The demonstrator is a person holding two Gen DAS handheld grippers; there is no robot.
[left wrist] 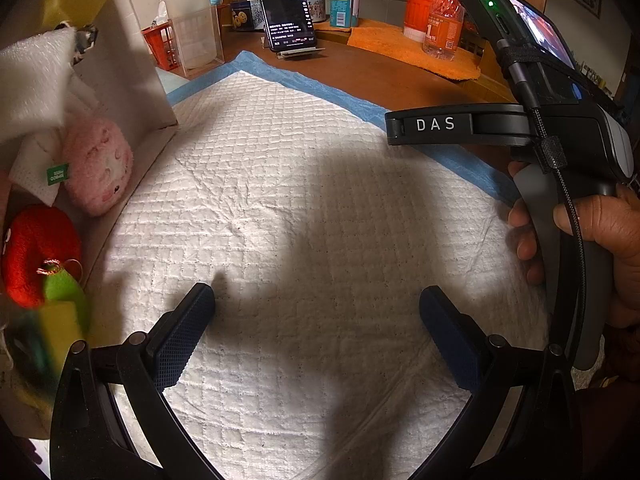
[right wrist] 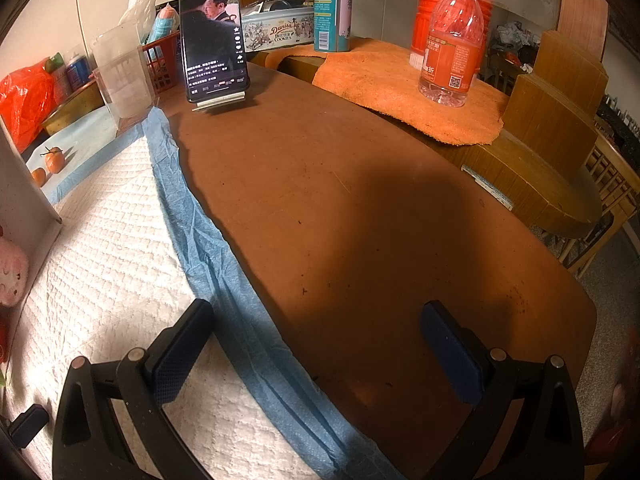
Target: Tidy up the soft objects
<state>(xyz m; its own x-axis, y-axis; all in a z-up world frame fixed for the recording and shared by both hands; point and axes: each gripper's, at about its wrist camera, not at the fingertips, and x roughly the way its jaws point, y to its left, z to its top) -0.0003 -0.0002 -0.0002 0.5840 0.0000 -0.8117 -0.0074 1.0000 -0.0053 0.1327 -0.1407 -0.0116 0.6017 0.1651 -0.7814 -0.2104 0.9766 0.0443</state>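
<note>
1. Nearest us, the left gripper [left wrist: 316, 308] and right gripper [right wrist: 316, 320] both stand spread wide with nothing between their pads.
2. Under them the quilted white pad [left wrist: 300, 200] lies bare, so we judge the sorting nearly or fully done.
3. At the left, the pink plush [left wrist: 98, 164], red plush [left wrist: 38, 252] and white cloth [left wrist: 32, 80] already sit in the white box [left wrist: 132, 72].
4. The box's lower contents blur at the frame edge; we cannot tell whether anything soft remains outside it.
</note>
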